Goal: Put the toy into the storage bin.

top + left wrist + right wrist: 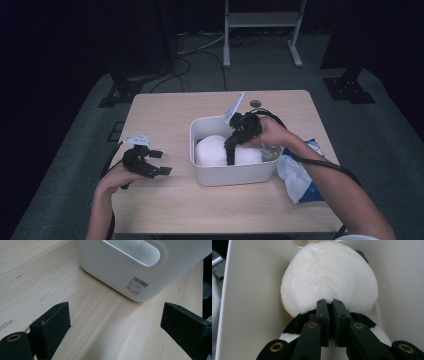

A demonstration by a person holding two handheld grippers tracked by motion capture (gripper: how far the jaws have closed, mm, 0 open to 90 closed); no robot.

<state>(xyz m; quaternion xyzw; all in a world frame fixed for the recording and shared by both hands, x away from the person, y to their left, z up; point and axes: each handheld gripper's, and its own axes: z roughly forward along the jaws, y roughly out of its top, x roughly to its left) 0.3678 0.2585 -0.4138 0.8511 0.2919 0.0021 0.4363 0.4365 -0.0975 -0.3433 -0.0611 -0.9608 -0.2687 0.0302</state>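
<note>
Pinching the plush toy [329, 280] inside the bin [235, 176], your right gripper [231, 159] is awaiting a lift toward twelve o'clock; the left gripper [161, 162] is idling spread.

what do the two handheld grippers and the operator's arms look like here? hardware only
Both are black two-jaw units. The left gripper has flat rectangular black pads and brass-coloured pivot rings; a black cable trails from it. The right gripper has matching pads, pivot rings and black link arms, with a thick black cable looping back along the forearm. Each carries a light grey three-cornered plate on top. Forearms are bare, no sleeves seen.
</note>
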